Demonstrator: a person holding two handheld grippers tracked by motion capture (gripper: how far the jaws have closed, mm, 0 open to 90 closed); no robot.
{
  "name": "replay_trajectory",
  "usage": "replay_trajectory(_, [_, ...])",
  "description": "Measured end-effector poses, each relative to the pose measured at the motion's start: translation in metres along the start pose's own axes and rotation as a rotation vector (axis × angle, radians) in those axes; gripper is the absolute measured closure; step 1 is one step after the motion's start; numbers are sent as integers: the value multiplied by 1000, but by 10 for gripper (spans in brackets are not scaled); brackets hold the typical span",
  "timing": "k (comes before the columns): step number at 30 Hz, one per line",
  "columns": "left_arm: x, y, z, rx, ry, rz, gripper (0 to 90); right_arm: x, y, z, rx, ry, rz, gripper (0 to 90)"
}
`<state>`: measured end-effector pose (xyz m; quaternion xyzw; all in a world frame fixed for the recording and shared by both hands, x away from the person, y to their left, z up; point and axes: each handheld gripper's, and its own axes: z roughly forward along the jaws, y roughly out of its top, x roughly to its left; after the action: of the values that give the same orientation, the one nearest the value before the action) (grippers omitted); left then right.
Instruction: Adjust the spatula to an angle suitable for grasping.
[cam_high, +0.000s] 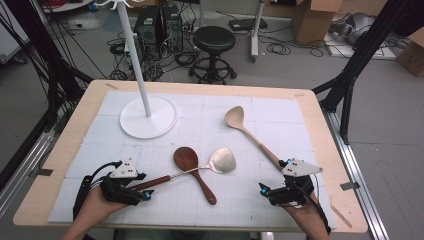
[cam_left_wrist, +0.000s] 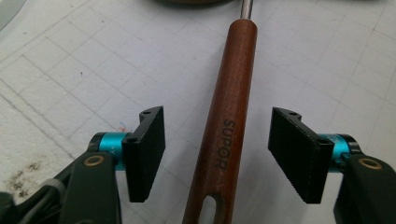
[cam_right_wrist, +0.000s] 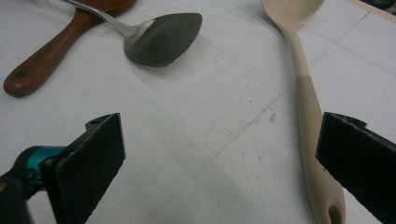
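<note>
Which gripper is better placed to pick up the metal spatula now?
Left. The left gripper already straddles the spatula's wooden handle, jaws open either side, pads not yet touching. The right gripper sits open beside the beige spoon, away from that handle.

Our left gripper (cam_high: 145, 194) sits low at the table's near left, our hand (cam_high: 107, 192) behind it, pointing right, its jaws apart with gaps on both sides of what lies between them. Our right gripper (cam_high: 263, 188) rests at the near right, pointing left, its jaws spread wide and holding nothing.
</note>
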<state>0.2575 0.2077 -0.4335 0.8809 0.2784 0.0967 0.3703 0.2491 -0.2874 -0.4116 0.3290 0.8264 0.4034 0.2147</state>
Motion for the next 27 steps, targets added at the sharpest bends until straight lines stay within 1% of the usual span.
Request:
replay_trajectory(5, [1,0,-1,-8,-10,0,458,2,1,0,3,2,-9,6])
replay_trajectory(9, [2,0,0,-13,-10,9,508,3,1,0,7,3,-15,6])
replay_trajectory(10, [2,0,0,-13,-9,5,517,4,1,0,8,4,-14,6])
replay_trajectory(12, [3,0,0,-11,-12,0,536,4,0,0,12,3,-14,6])
replay_trajectory(16, [3,0,1,-3,-10,5,541,5,0,0,14,5,-17,6])
replay_trajectory(17, [3,0,2,0,-10,4,554,5,0,1,15,6,-20,6])
replay_trajectory(18, [3,0,3,10,-12,9,560,6,1,1,17,8,-18,6])
replay_trajectory(19, [3,0,3,13,-12,5,560,6,1,1,17,8,-18,6])
replay_trajectory(21, [3,0,4,21,-17,8,583,6,1,1,17,11,-24,6])
replay_trajectory(24, [4,0,3,17,-23,8,626,7,1,2,17,15,-24,6])
replay_trajectory(27, [4,0,3,21,-36,-1,652,7,1,3,18,16,-25,6])
